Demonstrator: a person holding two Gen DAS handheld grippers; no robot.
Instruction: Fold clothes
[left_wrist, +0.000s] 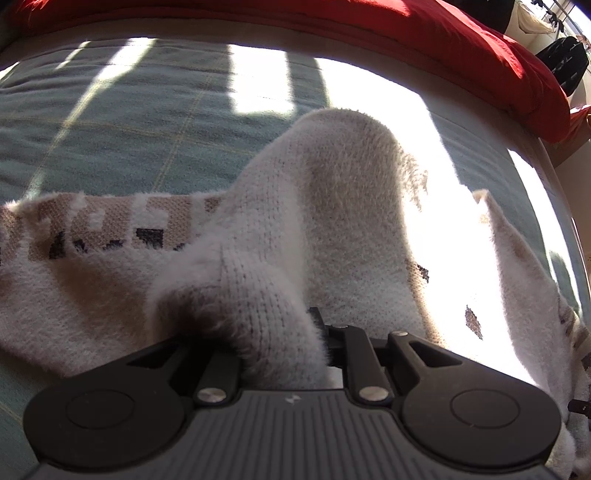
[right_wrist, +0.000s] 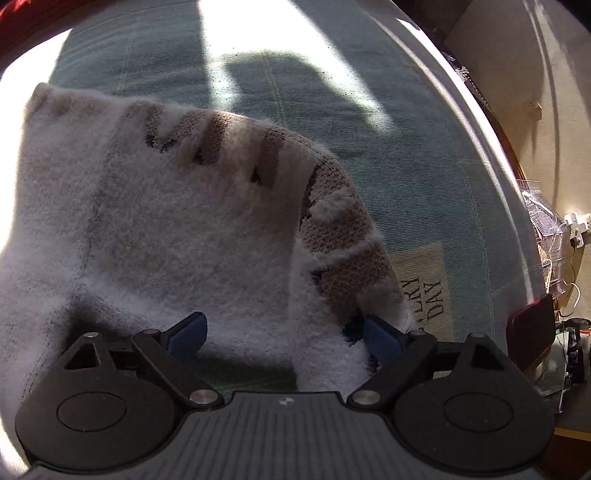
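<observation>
Left gripper (left_wrist: 288, 354) first: your jaws are pinched narrow on a bunched ridge of the sweater (left_wrist: 332, 206), which rises straight ahead of the fingers and drapes down to both sides over the bed (left_wrist: 110, 122). The grip looks firm, though fuzzy knit may slip, so keep it taut and lift gently.

Right gripper (right_wrist: 284, 332) next: your jaws stand wide, with a fold of the sweater (right_wrist: 166, 206) lying between them against the right pad (right_wrist: 382, 341), not pinched. The patterned band (right_wrist: 332, 229) runs ahead and right. Close only once that edge sits squarely between both pads, then carry both hands together for an even fold.
</observation>
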